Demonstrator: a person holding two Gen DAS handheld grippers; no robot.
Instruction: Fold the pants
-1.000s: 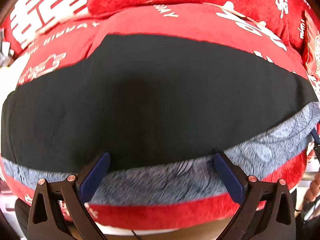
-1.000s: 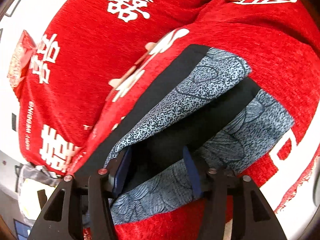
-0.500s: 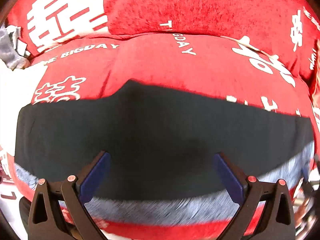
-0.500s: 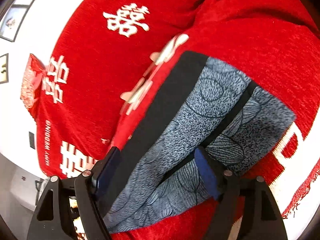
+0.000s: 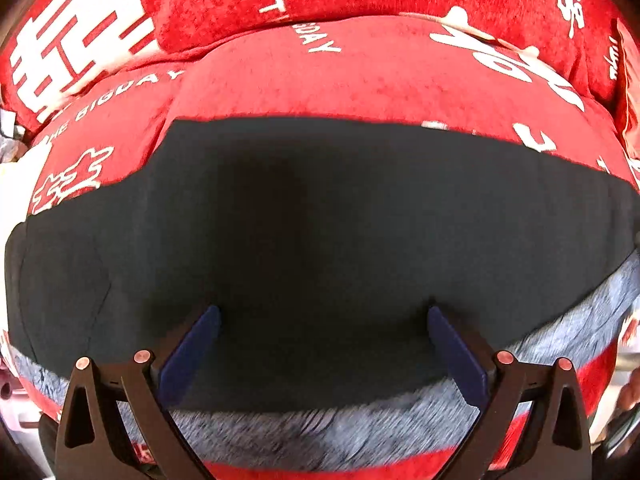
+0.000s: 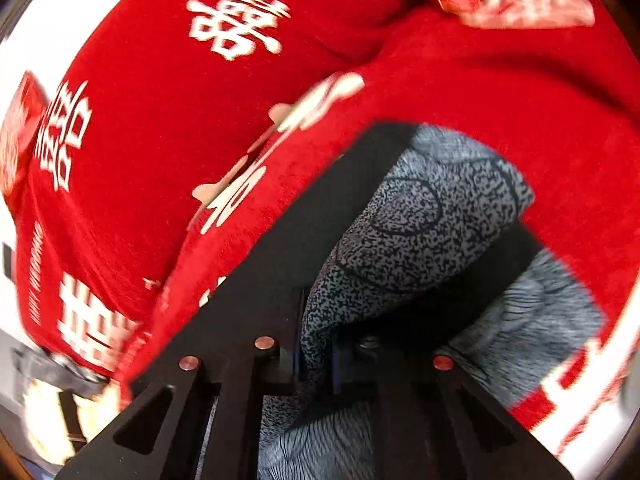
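Since a second ago the right tongs (image 6: 316, 360) are clamping onto a speckled grey fold of the pants (image 6: 404, 240), lying on the red sofa cover (image 6: 500, 100). Left tongs (image 5: 324, 344) are hovering wide over the black panel. Pants are stretching crosswise under them, right hand nearer the fold.

red blanket (image 5: 360, 76), white printed characters (image 6: 236, 24)

right claw (image 6: 316, 354) | was spread | now clamped on pants (image 6: 404, 232) fold
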